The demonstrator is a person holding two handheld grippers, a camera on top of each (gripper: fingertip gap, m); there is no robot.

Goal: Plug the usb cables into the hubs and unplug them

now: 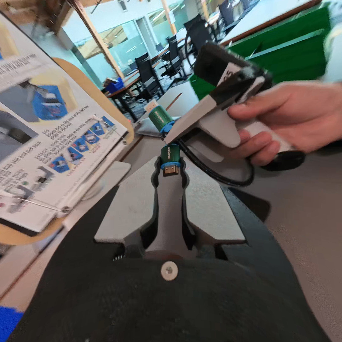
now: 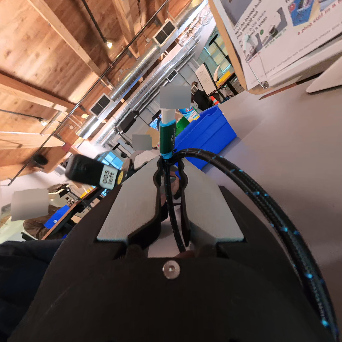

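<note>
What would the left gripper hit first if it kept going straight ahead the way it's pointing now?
Probably the right gripper: its grey finger tip sits just beyond the green plug that the left gripper pinches. Depth between them is hard to judge here.

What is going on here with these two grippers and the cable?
A person holds a gripper in each hand above a grey table. The left gripper is shut on one green plug of a black braided cable, its metal end facing the camera. The right gripper pinches the cable just below the other green plug, which wears a white cap.
</note>
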